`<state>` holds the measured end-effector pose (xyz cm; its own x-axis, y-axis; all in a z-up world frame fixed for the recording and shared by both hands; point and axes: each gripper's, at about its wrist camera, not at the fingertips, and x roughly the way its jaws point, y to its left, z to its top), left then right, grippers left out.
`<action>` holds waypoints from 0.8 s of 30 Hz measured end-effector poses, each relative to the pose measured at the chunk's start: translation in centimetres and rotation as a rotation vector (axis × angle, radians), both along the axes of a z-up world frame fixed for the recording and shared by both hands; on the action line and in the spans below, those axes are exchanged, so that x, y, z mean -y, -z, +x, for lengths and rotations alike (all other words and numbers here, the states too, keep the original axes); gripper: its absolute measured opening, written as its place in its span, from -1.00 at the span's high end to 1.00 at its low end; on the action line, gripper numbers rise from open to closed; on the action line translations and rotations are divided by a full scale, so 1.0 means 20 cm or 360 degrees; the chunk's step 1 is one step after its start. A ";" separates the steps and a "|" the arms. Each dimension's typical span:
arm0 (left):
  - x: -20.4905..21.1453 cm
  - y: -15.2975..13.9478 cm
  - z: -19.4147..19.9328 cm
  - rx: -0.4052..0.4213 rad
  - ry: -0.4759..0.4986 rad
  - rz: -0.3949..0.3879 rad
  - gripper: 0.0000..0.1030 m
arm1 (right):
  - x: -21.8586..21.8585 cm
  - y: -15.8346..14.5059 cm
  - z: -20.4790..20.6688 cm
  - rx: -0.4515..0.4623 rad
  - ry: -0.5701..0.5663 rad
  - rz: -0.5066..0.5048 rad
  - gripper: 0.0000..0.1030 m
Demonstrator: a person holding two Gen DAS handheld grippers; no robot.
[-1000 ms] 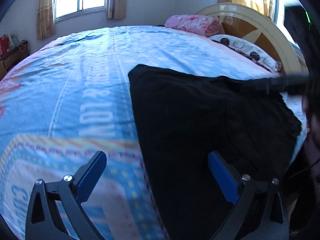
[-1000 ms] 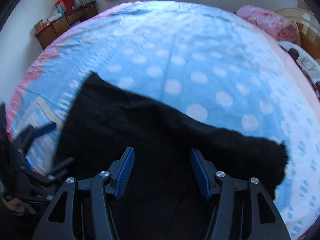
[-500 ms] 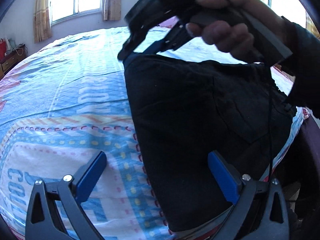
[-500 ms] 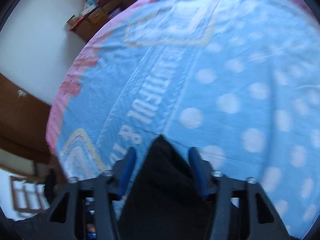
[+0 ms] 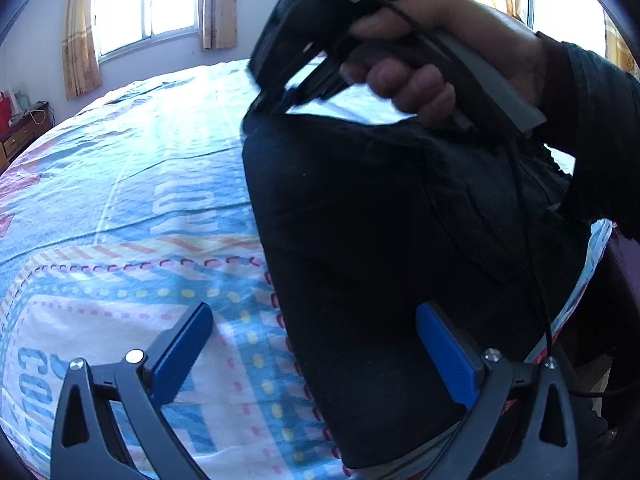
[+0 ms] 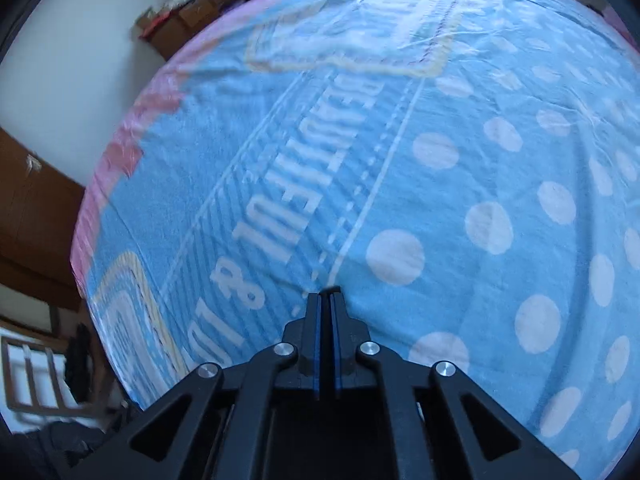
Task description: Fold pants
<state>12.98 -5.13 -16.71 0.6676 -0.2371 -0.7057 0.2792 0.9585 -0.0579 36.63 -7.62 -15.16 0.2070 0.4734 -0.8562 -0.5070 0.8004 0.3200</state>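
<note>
While right tongs [image 6: 325,300] pinch its far corner — black pants [image 5: 380,240], lengthwise away across bed [image 5: 140,184]; left tongs [image 5: 316,344] wide.

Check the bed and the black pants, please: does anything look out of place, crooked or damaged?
Nothing stands out. The black pants lie folded on the printed bedsheet, near its edge. The right gripper is shut at their far corner; the left gripper hangs open over the near edge.

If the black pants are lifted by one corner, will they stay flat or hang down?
Probably hang down: the black pants look like soft cloth, draped over the bed. Likely light, since the right tool pinches only a far corner. The smooth sheet may let them slide.
</note>
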 end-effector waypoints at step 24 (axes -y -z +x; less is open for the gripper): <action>0.00 0.02 0.13 -0.0048 -0.0003 0.0042 -1.00 | 0.62 0.02 -0.57 0.0063 0.0370 0.0218 0.16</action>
<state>15.54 -5.07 -17.04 0.6463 -0.2168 -0.7317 0.2757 0.9604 -0.0410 25.27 -20.05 -15.48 0.3557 0.5198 -0.7767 -0.3287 0.8475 0.4168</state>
